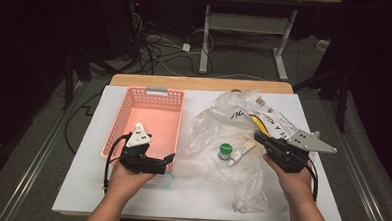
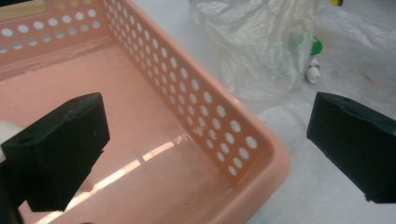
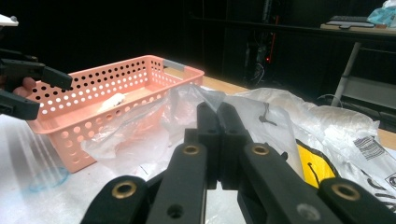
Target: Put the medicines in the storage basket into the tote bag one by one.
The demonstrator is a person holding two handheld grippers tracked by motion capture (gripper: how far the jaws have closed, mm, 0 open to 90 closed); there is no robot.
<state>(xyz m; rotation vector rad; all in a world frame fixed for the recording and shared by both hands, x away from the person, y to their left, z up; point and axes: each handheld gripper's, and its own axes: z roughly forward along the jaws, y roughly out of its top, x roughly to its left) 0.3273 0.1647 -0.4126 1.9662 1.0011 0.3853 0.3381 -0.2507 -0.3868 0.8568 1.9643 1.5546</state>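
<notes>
A pink perforated basket [image 1: 153, 121] stands left of centre on the white table top [image 1: 80, 185]. My left gripper [image 1: 167, 163] hovers at the basket's near right corner, open wide with nothing between its fingers. In the left gripper view its jaws straddle the basket's wall [image 2: 205, 116], one over the inside, one over the table. My right gripper [image 1: 259, 138] is shut and empty, pointing left over crumpled clear plastic bags [image 1: 218, 126]. A green-capped bottle [image 1: 225, 151] and a white tube [image 1: 241, 153] lie just ahead of it. In the right gripper view the shut jaws [image 3: 217, 112] face the basket [image 3: 116, 93].
A small white object [image 3: 112, 100] lies inside the basket. A yellow item [image 1: 257, 124] and printed bags [image 1: 278, 121] sit behind the right gripper. A wooden edge [image 1: 200, 83] runs along the table's far side. Beyond it are cables and desk legs [image 1: 205, 46] on the floor.
</notes>
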